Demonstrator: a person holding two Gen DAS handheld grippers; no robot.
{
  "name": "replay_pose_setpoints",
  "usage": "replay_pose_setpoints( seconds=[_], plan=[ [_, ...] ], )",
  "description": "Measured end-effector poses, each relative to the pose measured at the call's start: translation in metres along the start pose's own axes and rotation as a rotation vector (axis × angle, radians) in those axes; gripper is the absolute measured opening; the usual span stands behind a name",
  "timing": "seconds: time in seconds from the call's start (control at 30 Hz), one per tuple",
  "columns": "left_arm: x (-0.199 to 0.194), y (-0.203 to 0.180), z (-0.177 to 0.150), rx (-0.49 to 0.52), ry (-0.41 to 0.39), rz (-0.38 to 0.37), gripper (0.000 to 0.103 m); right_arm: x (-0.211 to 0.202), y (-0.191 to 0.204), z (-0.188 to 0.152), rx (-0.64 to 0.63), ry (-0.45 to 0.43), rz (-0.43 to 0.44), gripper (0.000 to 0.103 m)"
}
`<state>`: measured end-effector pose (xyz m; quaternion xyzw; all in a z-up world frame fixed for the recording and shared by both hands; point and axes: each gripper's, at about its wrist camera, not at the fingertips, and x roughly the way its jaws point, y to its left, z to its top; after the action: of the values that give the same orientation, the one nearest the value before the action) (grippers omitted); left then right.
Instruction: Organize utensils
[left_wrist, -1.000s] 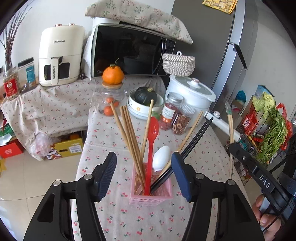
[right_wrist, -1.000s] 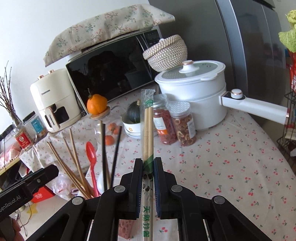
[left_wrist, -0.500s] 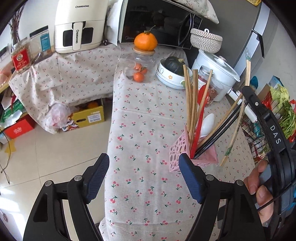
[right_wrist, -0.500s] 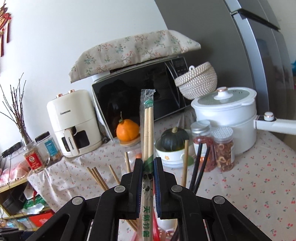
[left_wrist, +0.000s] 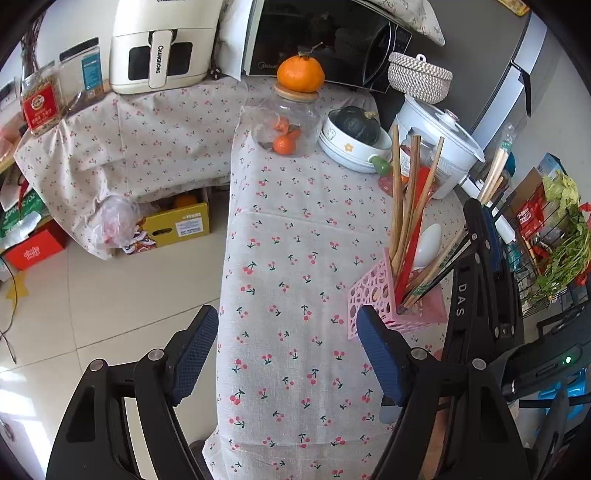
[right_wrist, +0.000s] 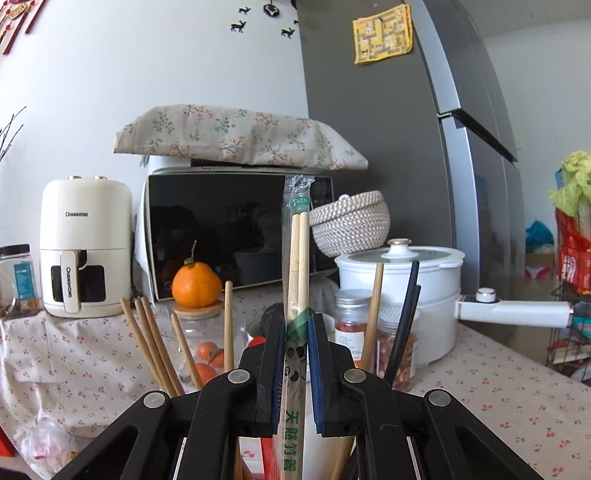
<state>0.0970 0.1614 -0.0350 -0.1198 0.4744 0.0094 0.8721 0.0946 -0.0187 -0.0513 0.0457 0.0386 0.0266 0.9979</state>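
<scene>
A plastic-wrapped pair of bamboo chopsticks (right_wrist: 298, 258) is gripped by the right gripper (right_wrist: 297, 334), long axis upright, above the pink perforated utensil holder (left_wrist: 373, 295); the left gripper (left_wrist: 288, 347) is held open beside that holder.

Soft, bright daylight fills the room, and sunlit patches glare on the pale tiled floor (left_wrist: 110, 295) left of the cherry-print tablecloth (left_wrist: 295, 258). The glossy black microwave door (right_wrist: 221, 232) behind it mirrors the room dimly. Both views bow strongly toward dark rounded corners; focus is sharp, shadows faint.
</scene>
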Motion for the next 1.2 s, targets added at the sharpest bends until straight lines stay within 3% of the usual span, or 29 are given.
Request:
replay_pose_setpoints(
  seconds=[0.17,0.4,0.57,0.67,0.83,0.9,1.0,1.2],
  plan=[
    [0.0,-0.004,-0.002,0.008,0.002,-0.003,0.08,-0.015,-0.007,-0.006,0.021,0.032,0.021,0.033],
    [-0.012,-0.014,-0.007,0.012,-0.028,0.001,0.08,-0.034,-0.032,0.026,0.03,0.071,0.045,0.058],
    [-0.025,-0.032,-0.019,0.043,-0.056,0.019,0.092,-0.048,-0.059,0.053,0.002,0.15,0.057,0.092],
    [-0.035,-0.045,-0.03,0.069,-0.076,0.042,0.1,-0.057,-0.075,0.063,-0.027,0.213,0.045,0.103],
    [-0.055,-0.072,-0.048,0.157,-0.132,0.03,0.103,-0.079,-0.105,0.079,-0.031,0.325,0.027,0.103],
    [-0.063,-0.083,-0.056,0.195,-0.159,0.062,0.103,-0.087,-0.117,0.084,-0.018,0.376,0.01,0.103],
    [-0.078,-0.098,-0.069,0.217,-0.201,0.066,0.103,-0.098,-0.13,0.088,-0.036,0.485,-0.012,0.103],
    [-0.11,-0.126,-0.089,0.232,-0.272,0.054,0.103,-0.128,-0.152,0.098,-0.053,0.546,-0.065,0.103]
  ],
)
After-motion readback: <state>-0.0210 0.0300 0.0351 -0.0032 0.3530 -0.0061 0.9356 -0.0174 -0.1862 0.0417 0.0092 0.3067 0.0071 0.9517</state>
